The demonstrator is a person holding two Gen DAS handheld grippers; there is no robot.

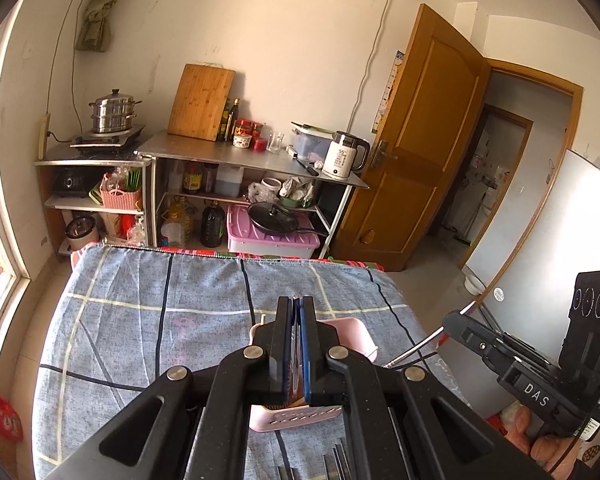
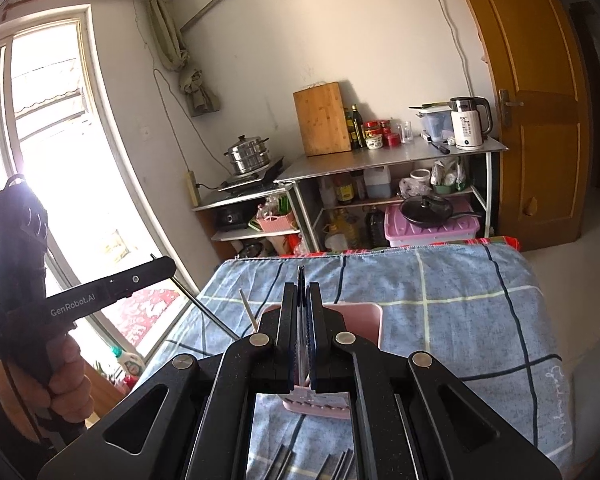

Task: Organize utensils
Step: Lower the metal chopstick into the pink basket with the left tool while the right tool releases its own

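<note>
A pink utensil holder stands on the blue checked cloth, right under both grippers. My left gripper is shut on a thin metal chopstick that runs down between its pads. From the right wrist view, the left gripper appears at the left with that chopstick slanting down toward the holder. My right gripper is shut on another metal chopstick, whose tip pokes above the fingers. It shows in the left wrist view too, its chopstick angled toward the holder. One pale stick stands at the holder's left side.
Several more chopsticks lie on the cloth-covered table near its front edge. Beyond the table stand metal shelves with a kettle, bottles and a cutting board. A wooden door is open at the right, a window at the left.
</note>
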